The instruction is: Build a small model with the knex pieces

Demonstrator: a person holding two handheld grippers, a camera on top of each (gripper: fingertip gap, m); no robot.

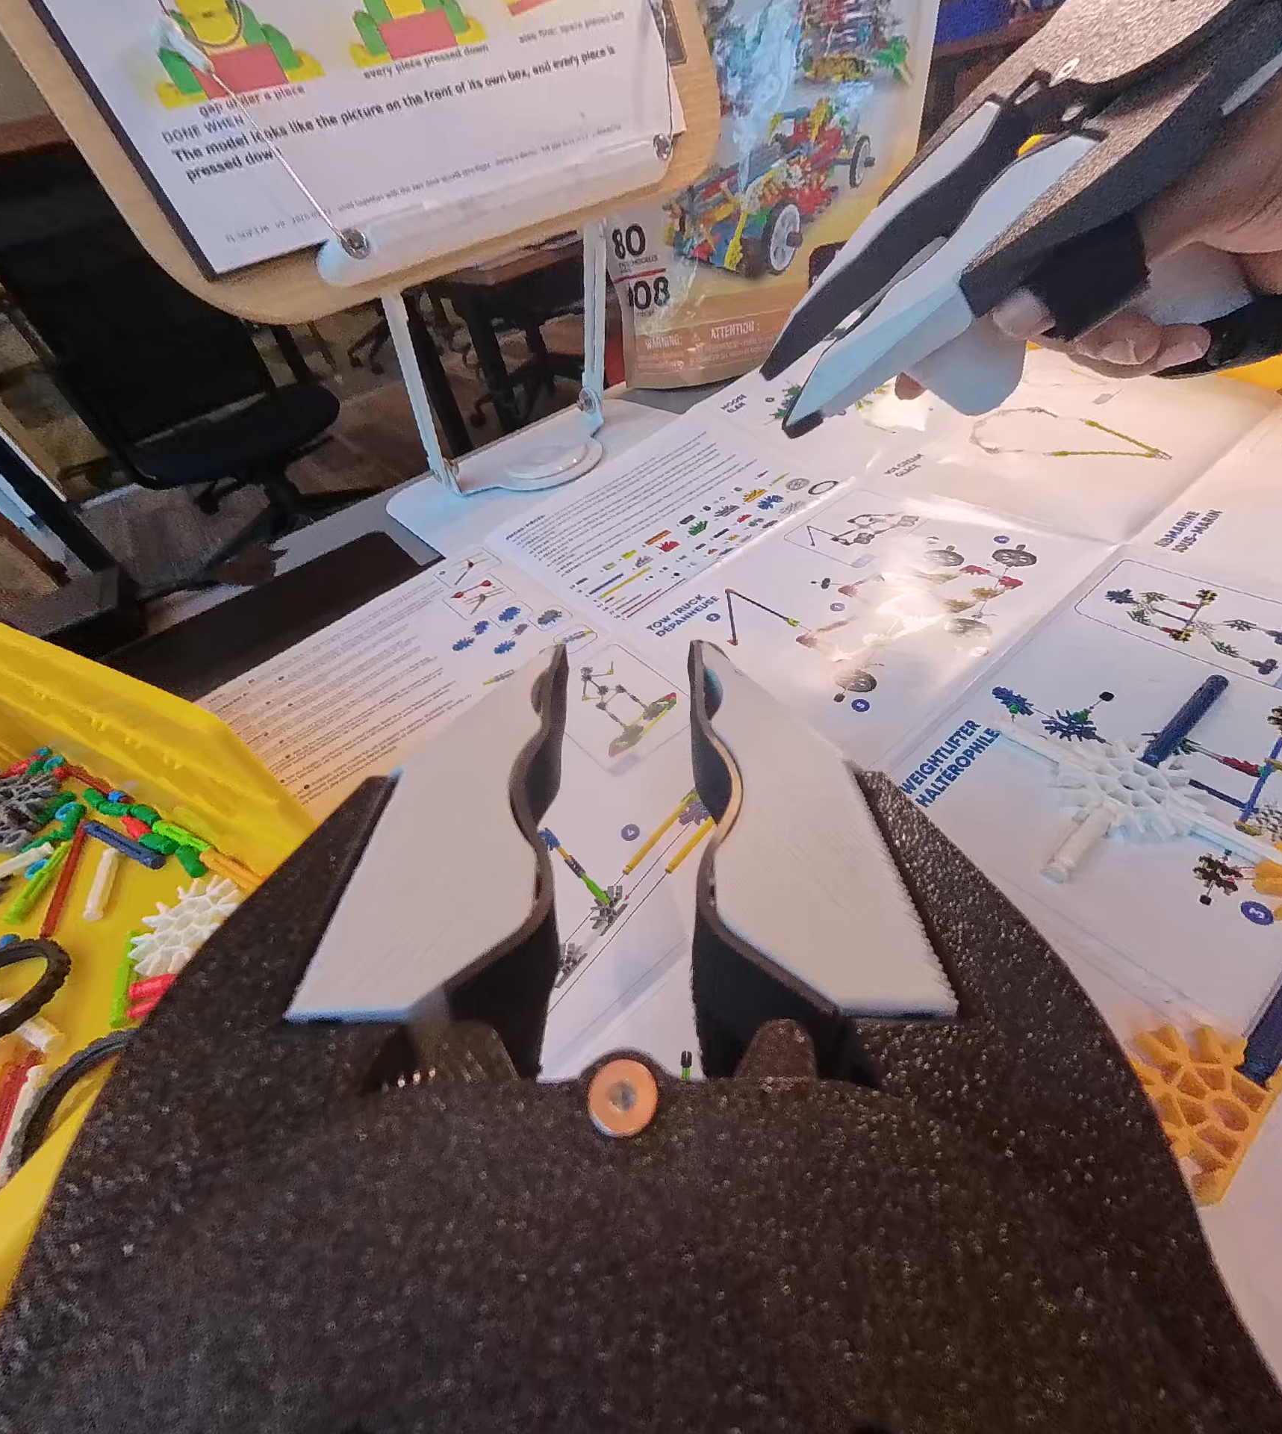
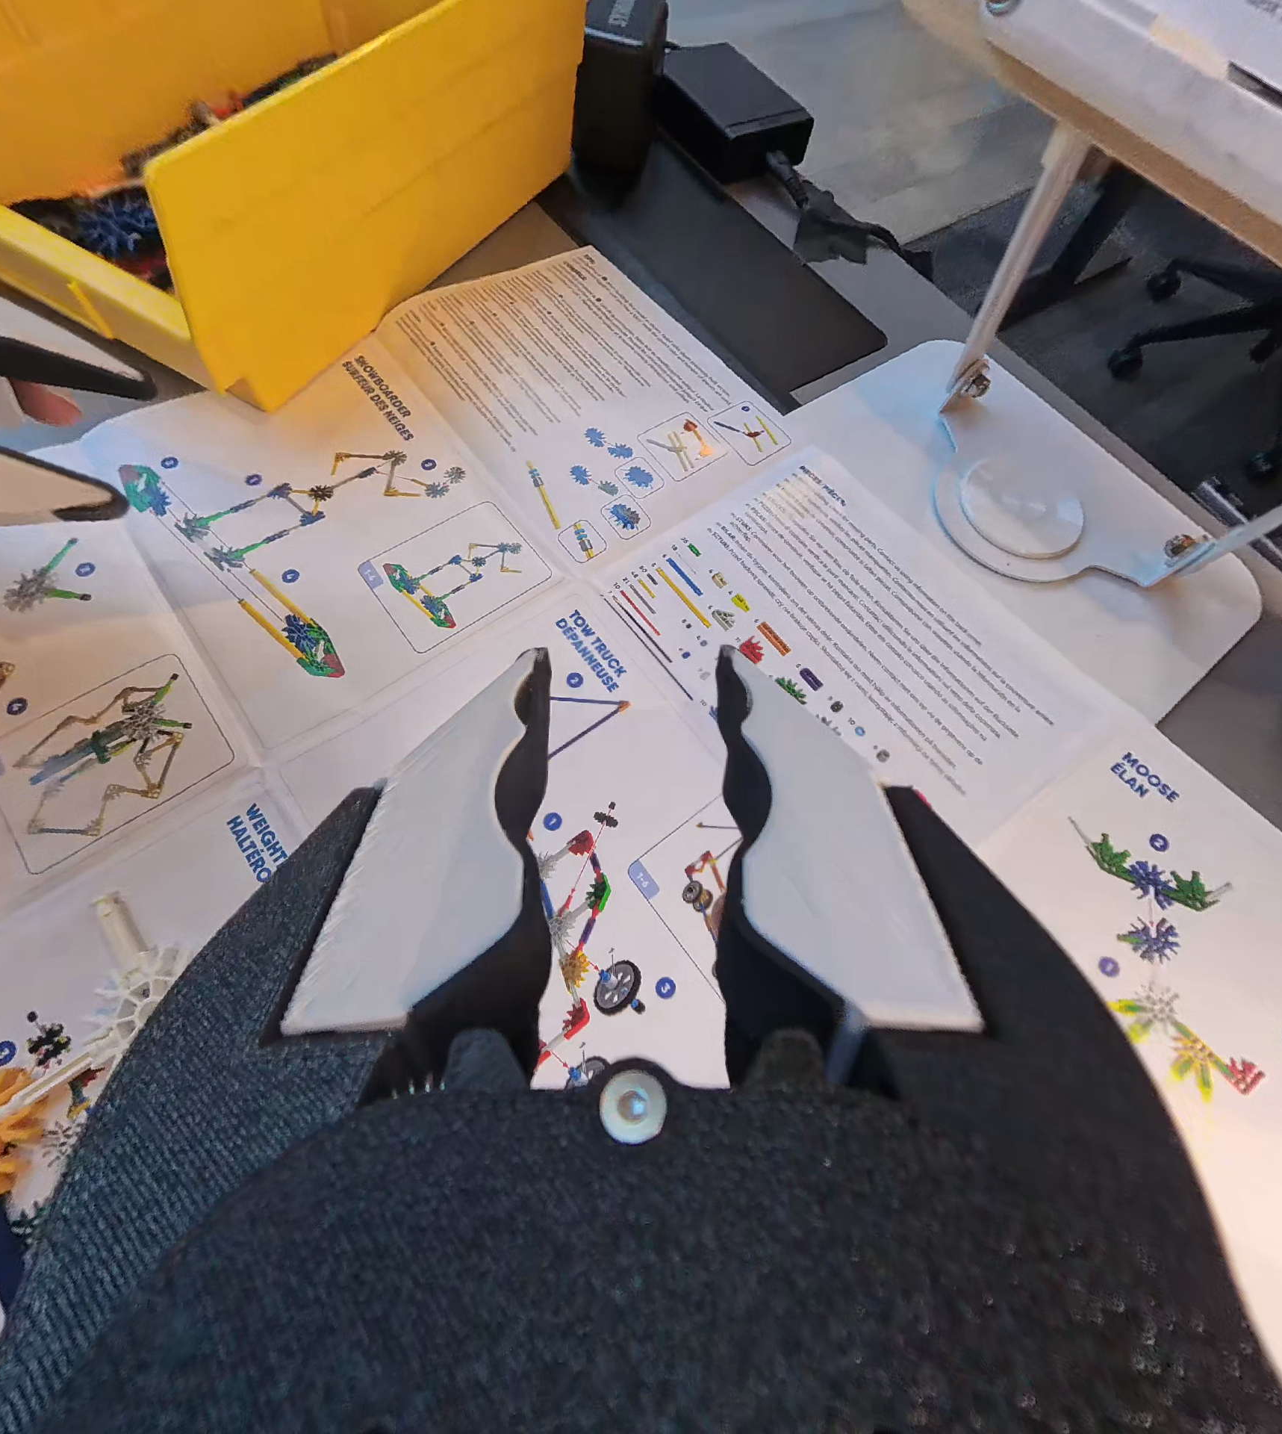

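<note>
My left gripper (image 1: 628, 656) is open and empty, held above a large unfolded instruction sheet (image 1: 777, 543). My right gripper (image 2: 630, 659) is open and empty too, above the same sheet (image 2: 467, 388). It also shows in the left wrist view (image 1: 785, 400) at the upper right, held by a hand. The left gripper shows at the left edge of the right wrist view (image 2: 127, 446). On the sheet to the right of my left gripper lie a white snowflake connector with a white rod (image 1: 1122, 784), a dark blue rod (image 1: 1180, 718) and an orange connector with a blue rod (image 1: 1204, 1102).
A yellow bin (image 1: 118, 737) with several coloured rods, connectors and a black tyre stands at the left. A document stand (image 1: 544, 465) holds a printed page above the table's back edge. A toy box (image 1: 777, 194) stands behind it. A black power adapter (image 2: 731, 109) lies beyond the bin.
</note>
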